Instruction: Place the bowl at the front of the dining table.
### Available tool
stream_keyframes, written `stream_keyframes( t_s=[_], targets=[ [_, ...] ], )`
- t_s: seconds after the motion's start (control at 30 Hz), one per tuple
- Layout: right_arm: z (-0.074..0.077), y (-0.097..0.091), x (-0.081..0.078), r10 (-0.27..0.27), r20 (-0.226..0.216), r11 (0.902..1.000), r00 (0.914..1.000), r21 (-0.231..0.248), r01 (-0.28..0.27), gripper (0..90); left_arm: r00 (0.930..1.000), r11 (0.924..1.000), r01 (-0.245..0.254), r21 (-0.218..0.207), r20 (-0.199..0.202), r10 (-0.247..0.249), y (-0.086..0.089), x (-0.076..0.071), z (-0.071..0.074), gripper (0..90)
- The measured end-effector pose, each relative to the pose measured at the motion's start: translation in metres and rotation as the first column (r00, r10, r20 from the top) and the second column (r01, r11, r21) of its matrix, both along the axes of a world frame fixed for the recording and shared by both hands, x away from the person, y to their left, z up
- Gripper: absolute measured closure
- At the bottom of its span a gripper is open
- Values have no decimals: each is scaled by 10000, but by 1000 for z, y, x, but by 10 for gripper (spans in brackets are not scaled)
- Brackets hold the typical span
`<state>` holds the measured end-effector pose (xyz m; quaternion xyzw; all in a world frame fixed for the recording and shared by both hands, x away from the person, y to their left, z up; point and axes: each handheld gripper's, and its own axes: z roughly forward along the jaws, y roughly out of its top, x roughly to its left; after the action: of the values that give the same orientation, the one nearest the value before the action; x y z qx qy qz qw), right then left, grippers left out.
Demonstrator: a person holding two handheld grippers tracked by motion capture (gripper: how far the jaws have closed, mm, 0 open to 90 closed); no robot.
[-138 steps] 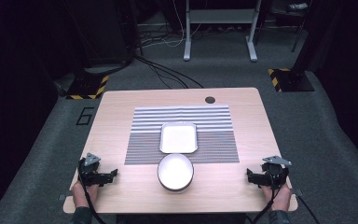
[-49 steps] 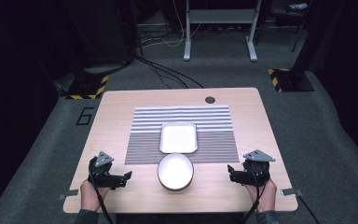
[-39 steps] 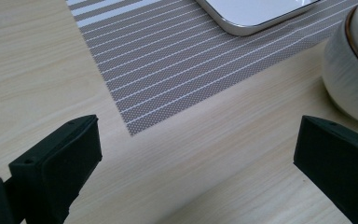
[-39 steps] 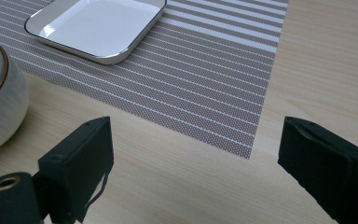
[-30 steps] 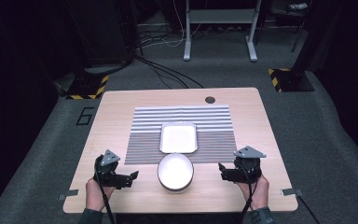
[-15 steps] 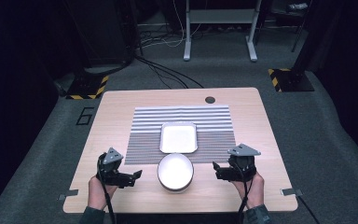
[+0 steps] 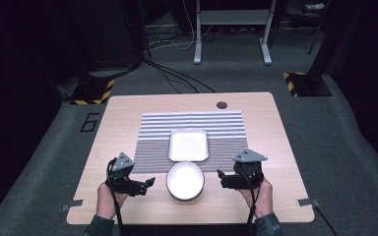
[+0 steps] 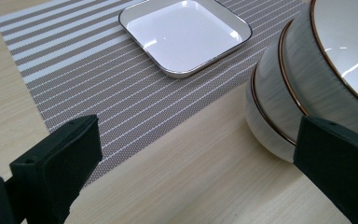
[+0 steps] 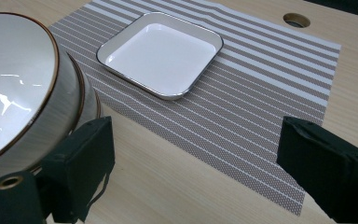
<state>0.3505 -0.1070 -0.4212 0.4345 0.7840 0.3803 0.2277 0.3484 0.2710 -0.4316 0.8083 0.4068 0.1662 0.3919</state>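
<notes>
A light wooden table (image 7: 128, 118) with rounded corners stands on grey carpet (image 7: 44, 162) in a dark room; a round cable hole (image 7: 221, 105) sits near its far edge, and a figure 6 (image 7: 89, 122) is marked on the carpet beside its left side. A grey-and-white striped mat (image 7: 226, 128) lies across the middle of the table, with a shallow white square dish (image 7: 188, 145) on its near half. Just in front of the mat's near edge, on bare wood, stands a stack of bowls (image 7: 185, 181), white inside with brown rims; the left gripper view shows three nested rims. The left tongs (image 7: 145, 183) lie close to the left of the stack, pointing toward it, spread wide with nothing between them; in the left gripper view one jaw stands just in front of the bowls' wall, but whether it touches cannot be told. The right tongs (image 7: 221, 178) face the stack from the right, likewise spread and empty, one jaw close beside the bowls. Beyond the table, black cables (image 7: 172, 73) run across the carpet, the legs of a metal stand (image 7: 231, 29) rise at the back, and yellow-and-black striped base plates (image 7: 91, 92) flank the far corners.
</notes>
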Motion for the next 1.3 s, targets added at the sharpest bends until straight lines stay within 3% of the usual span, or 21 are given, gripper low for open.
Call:
stream_keyframes(
  t_s=[0.5,0.83,0.93,1.1,1.3],
  targets=[
    [9,22,2,760,107,9970,9970,-125,-759,105,9992,9990,376,-260,177,-372,-12,3,11,7],
    [18,39,2,1235,242,9923,9920,-47,-1235,105,9952,9955,880,-339,457,-864,-27,5,22,8],
    [20,46,3,1376,233,9905,9902,-9,-1377,105,9936,9934,1011,-536,556,-981,-31,6,24,7],
    [19,54,4,1628,167,9867,9865,-42,-1627,106,9915,9902,1251,-626,445,-1224,-39,10,23,7],
    [12,66,5,1939,-33,9810,9810,19,-1939,105,9910,9887,1335,-687,31,-1336,-51,15,8,6]
  ],
)
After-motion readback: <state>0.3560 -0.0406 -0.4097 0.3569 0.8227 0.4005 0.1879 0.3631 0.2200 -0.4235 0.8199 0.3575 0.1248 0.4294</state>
